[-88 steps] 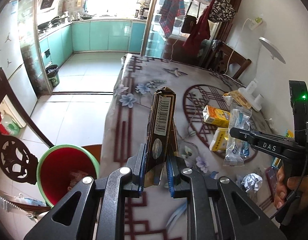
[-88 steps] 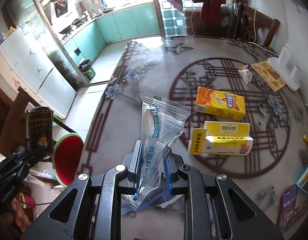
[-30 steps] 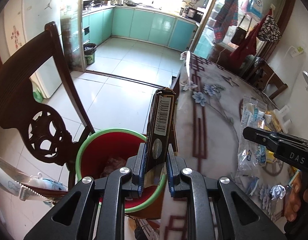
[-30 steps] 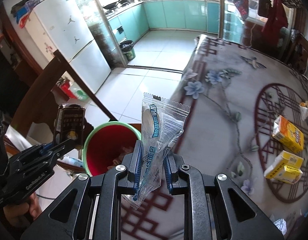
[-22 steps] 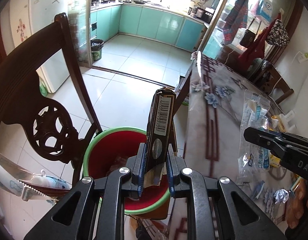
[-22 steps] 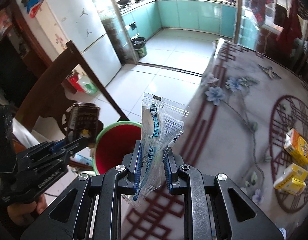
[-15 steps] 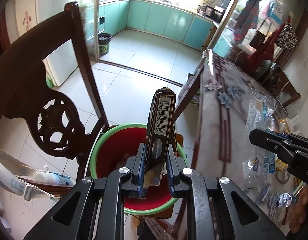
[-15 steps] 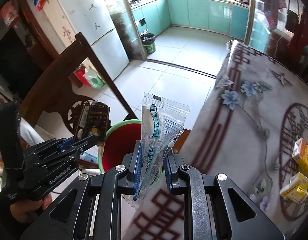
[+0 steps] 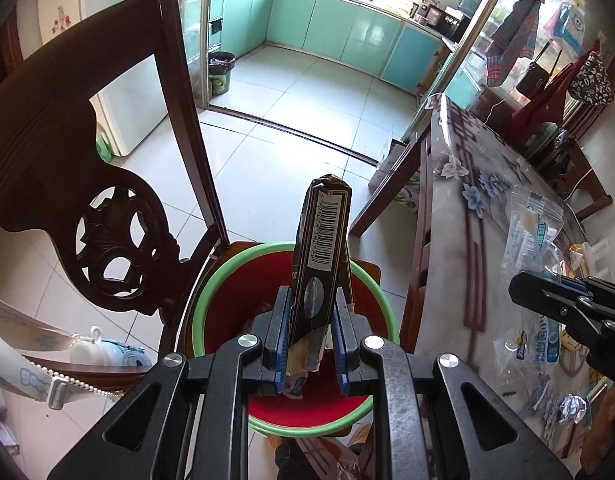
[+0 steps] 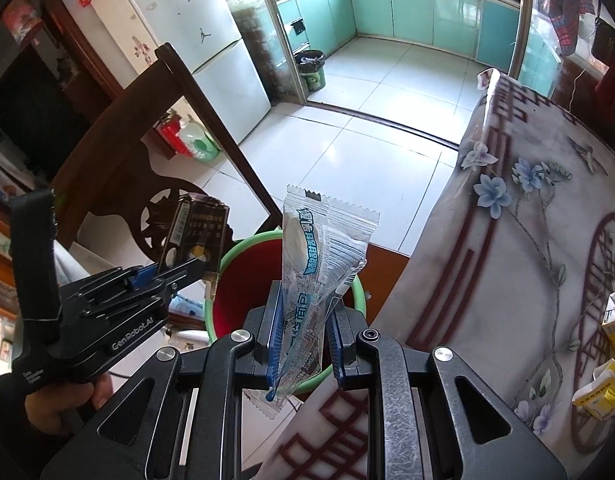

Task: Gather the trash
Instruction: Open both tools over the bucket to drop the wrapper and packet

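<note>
Two pieces of trash are held over one receptacle. Largest in view, the table (image 10: pixel 519 280) with its flowered cloth carries yellow cartons (image 10: pixel 599 396) near its right edge, judged to be trash not yet collected. A dark carved chair (image 9: pixel 107 184) stands beside the table, and the red bin with a green rim (image 9: pixel 227 276) sits at its foot, placed close enough to the table edge to serve both hands. The left gripper (image 9: pixel 310 344) is clamped on a dark flat box with a barcode (image 9: pixel 323 240), upright and directly above the bin mouth; gripped at its lower end, it should fall straight in on release. The right gripper (image 10: pixel 303 340) is closed on a clear plastic wrapper with blue print (image 10: pixel 319 264), also upright, hanging over the bin's near rim beside the table edge. Judgement: the left item is ready to drop; the wrapper, being light, may need carrying further over the opening.
</note>
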### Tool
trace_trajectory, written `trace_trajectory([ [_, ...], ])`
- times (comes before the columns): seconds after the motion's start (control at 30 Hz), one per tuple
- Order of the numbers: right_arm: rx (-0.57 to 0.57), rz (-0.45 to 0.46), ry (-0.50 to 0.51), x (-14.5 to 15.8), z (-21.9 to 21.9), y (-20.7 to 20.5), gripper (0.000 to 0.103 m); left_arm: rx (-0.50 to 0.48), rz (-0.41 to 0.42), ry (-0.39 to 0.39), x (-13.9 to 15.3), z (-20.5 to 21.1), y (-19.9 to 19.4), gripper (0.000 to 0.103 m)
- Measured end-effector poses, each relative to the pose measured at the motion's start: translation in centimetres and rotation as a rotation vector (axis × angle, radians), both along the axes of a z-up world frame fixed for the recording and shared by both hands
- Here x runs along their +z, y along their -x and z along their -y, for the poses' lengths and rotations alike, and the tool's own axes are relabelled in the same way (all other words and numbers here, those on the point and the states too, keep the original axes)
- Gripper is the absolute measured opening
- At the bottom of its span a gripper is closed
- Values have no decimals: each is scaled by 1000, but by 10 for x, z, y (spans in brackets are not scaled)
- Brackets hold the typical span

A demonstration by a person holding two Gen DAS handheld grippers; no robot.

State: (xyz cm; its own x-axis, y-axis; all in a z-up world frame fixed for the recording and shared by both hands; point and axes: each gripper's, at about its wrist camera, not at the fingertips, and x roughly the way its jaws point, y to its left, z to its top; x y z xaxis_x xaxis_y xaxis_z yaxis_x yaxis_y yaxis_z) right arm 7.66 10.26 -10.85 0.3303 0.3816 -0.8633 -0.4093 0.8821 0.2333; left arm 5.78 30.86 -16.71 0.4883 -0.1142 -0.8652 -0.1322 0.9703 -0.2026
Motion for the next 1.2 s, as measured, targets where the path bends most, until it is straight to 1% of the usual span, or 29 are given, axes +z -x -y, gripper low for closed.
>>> trace_trajectory([
  [0.5,7,-8,-16,-1,2,-2,19,7,-16,-11,-6,1,-4,16],
  [0.6,7,-11,-25,-1,3,-2,19,26,-29,-3,-8,-1,-5,22],
  [0.63,8,-11,-30,-1,4,-2,22,34,-34,-3,-9,-3,-5,26],
  [0.67,9,-14,-37,-2,5,-2,30,47,-40,-4,-9,-4,-5,38],
  [0.7,5,-14,-45,-2,6,-2,35,59,-39,-8,-8,-5,-4,51],
  [0.73,-1,-12,-54,-1,7,-1,49,67,-32,-13,-7,-6,-3,55],
  [0.77,-8,-6,-63,0,8,0,59,70,-20,-15,-4,-6,-1,56],
  [0.83,-17,16,-72,5,11,3,61,65,-6,-16,0,-5,1,56],
  [1.0,-29,27,-77,11,19,7,61,51,10,-19,7,2,5,56],
  [1.2,-49,41,-73,17,41,17,61,-1,33,-20,17,28,11,56],
])
